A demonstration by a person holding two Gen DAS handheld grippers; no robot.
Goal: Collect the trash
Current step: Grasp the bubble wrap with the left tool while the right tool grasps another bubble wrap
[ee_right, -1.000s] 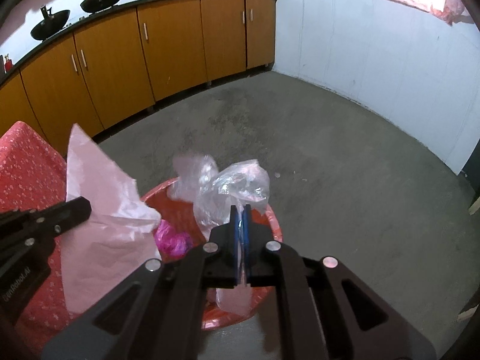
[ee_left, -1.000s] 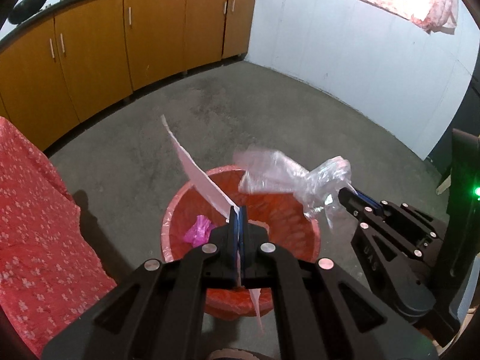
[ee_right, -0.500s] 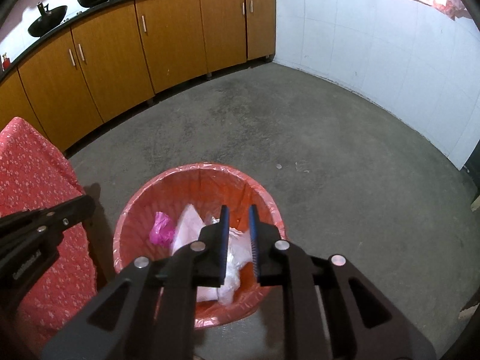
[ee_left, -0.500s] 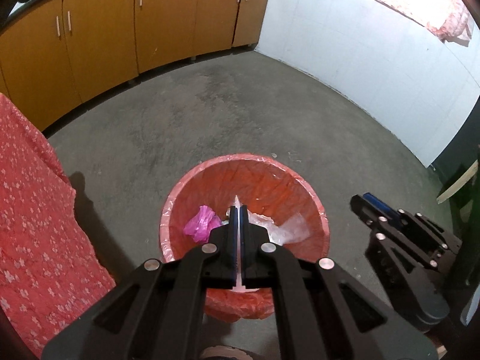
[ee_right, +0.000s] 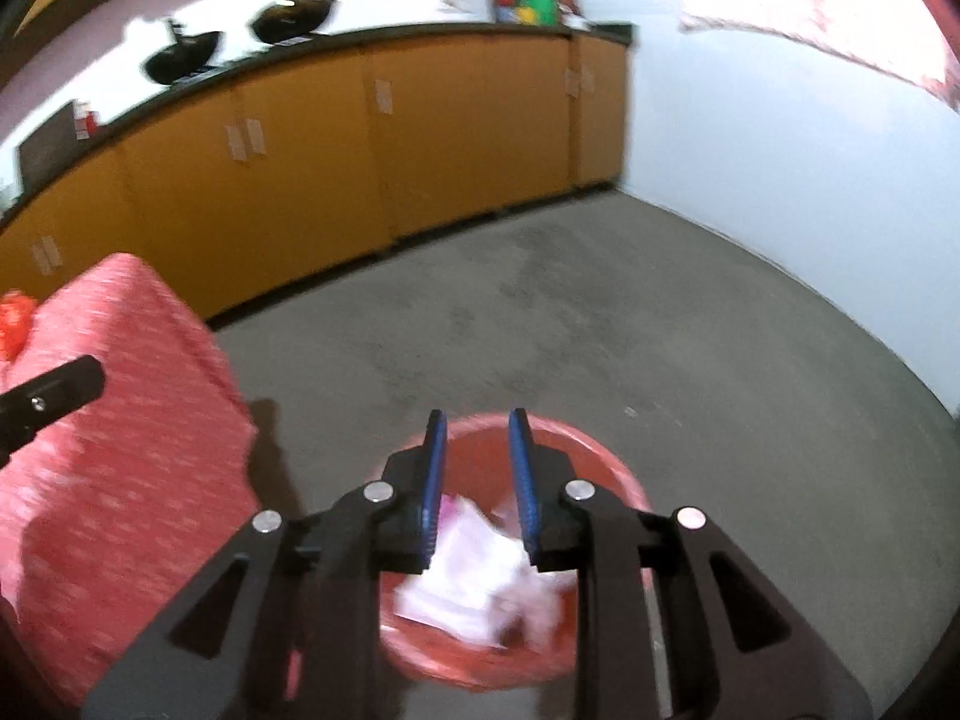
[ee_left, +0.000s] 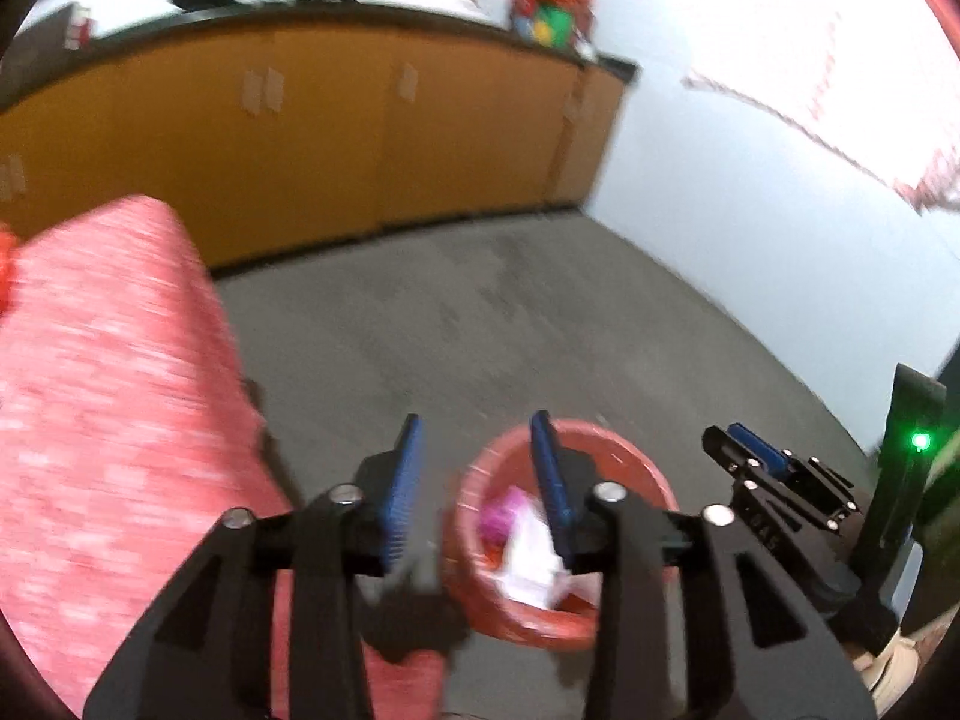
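Crumpled white and pale-pink trash (ee_right: 480, 570) lies heaped inside the red bin (ee_right: 576, 450) on the grey floor (ee_right: 600, 330), with a magenta scrap (ee_left: 501, 519) beside it (all blurred). Both the left tongs (ee_left: 477, 474) and right tongs (ee_right: 477, 468) hang spread apart and unladen above the bin.

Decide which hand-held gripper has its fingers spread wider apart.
The left hand-held gripper: its blue fingers stand far apart, one left of the red bin. The right hand-held gripper shows a narrower gap.
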